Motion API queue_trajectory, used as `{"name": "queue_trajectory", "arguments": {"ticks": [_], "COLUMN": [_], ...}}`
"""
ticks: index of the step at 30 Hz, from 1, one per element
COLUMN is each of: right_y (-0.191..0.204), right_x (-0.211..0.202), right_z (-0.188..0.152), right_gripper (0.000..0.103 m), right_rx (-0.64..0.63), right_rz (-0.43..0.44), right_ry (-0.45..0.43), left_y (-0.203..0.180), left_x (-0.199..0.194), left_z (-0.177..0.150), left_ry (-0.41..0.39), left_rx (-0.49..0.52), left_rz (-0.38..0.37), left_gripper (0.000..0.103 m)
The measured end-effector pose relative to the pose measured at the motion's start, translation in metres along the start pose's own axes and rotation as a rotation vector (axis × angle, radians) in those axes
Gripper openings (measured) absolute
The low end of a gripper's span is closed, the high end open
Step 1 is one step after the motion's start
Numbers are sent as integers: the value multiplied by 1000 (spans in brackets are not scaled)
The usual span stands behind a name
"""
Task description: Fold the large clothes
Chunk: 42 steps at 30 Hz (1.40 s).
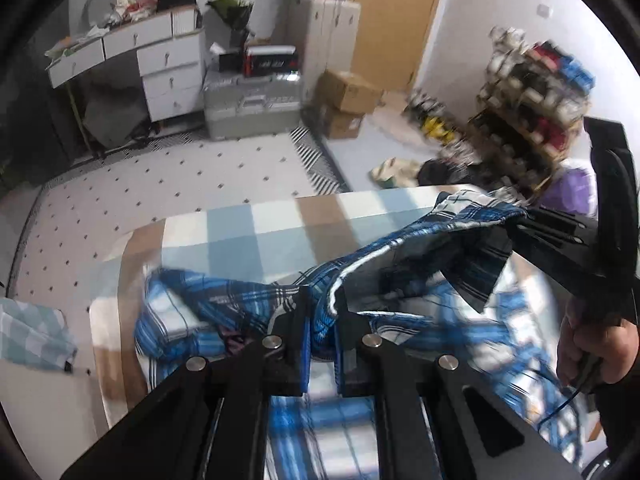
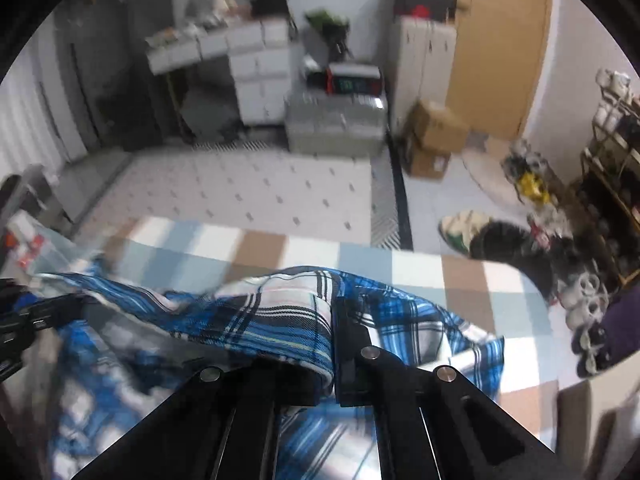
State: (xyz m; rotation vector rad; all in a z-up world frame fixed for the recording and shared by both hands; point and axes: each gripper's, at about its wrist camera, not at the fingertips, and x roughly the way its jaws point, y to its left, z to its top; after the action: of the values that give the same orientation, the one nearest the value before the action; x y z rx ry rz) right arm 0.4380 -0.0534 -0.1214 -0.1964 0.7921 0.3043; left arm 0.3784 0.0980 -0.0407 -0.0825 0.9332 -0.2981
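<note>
A large blue, white and black plaid shirt (image 1: 404,272) lies bunched on a table covered by a blue, white and brown checked cloth (image 1: 260,232). My left gripper (image 1: 323,332) is shut on a gathered fold of the shirt, lifted off the cloth. In the same view my right gripper (image 1: 520,220) pinches another edge of the shirt at the right, with a hand (image 1: 588,344) on its handle. In the right wrist view the plaid shirt (image 2: 280,316) drapes over my right gripper (image 2: 333,344), shut on it; one finger is hidden under fabric. The left gripper (image 2: 24,320) shows at the far left.
Beyond the table's far edge lies a dotted floor mat (image 1: 180,184). Behind it stand a grey case (image 1: 250,104), cardboard boxes (image 1: 346,100) and white drawers (image 1: 168,68). A shoe rack (image 1: 532,120) stands at the right. Clothes lie on the floor (image 2: 480,232).
</note>
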Motion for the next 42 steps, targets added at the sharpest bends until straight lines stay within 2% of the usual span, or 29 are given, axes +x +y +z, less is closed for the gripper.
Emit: {"name": "queue_trajectory", "arguments": {"ticks": [4, 7, 11, 13, 17, 19, 21, 23, 24, 25, 28, 29, 30, 32, 34, 35, 37, 38, 39, 40, 41, 42], "right_y": [1, 4, 9, 9, 7, 7, 6, 5, 5, 5, 3, 2, -5, -23, -47, -56, -82, -88, -92, -93, -94, -97], "right_x": [-69, -99, -100, -87, -64, -65, -76, -91, -101, -111, -134, -136, -135, -124, -98, -85, -50, -40, -26, -18, -18, -22], "right_z": [-41, -94, -150, -176, -203, -211, -212, -208, -207, -206, -181, -173, -160, -137, -118, -112, -108, -106, -105, -104, -105, -106], "right_gripper": [4, 4, 4, 6, 12, 21, 31, 37, 43, 44, 45, 54, 68, 75, 75, 75, 73, 59, 29, 15, 7, 6], "right_rx": [60, 104, 163, 202, 246, 255, 238, 195, 170, 157, 50, 46, 59, 124, 221, 272, 414, 448, 456, 443, 441, 437], "right_rz": [50, 66, 54, 75, 117, 153, 177, 174, 170, 162, 59, 51, 48, 60, 79, 76, 112, 135, 166, 169, 174, 181], "right_ry": [-40, -6, 76, 144, 247, 273, 263, 246, 238, 224, 168, 151, 132, 114, 140, 157, 227, 252, 286, 304, 287, 250], "left_y": [-14, -28, -41, -42, -30, -18, -8, -2, 2, 5, 17, 19, 24, 39, 66, 78, 109, 121, 133, 139, 148, 155], "left_x": [-40, -54, -39, -23, 5, 16, 17, 11, 3, -10, -44, -51, -58, -62, -50, -43, -13, -2, 13, 25, 35, 44], "left_z": [-38, -74, -117, -136, -152, -156, -157, -155, -154, -154, -147, -141, -128, -104, -77, -72, -51, -47, -43, -44, -41, -41], "left_ry": [-48, -55, 21, 69, 144, 187, 222, 236, 231, 205, 91, 65, 31, -38, -56, -48, 8, 27, 50, 67, 77, 78], "left_rx": [7, 25, 34, 16, -49, -110, -147, -153, -151, -152, -159, -152, -148, -163, -220, -247, -339, -380, -423, -458, -489, -516], "left_rz": [-26, -36, 2, 3, 15, -10, -42, -69, -59, -25, 4, 23, 64, 122, 204, 219, 195, 162, 119, 96, 65, 43], "left_gripper": [5, 5, 5, 5, 6, 7, 13, 37, 42, 50, 54, 61, 66, 87, 89, 89, 89, 88, 88, 88, 88, 87]}}
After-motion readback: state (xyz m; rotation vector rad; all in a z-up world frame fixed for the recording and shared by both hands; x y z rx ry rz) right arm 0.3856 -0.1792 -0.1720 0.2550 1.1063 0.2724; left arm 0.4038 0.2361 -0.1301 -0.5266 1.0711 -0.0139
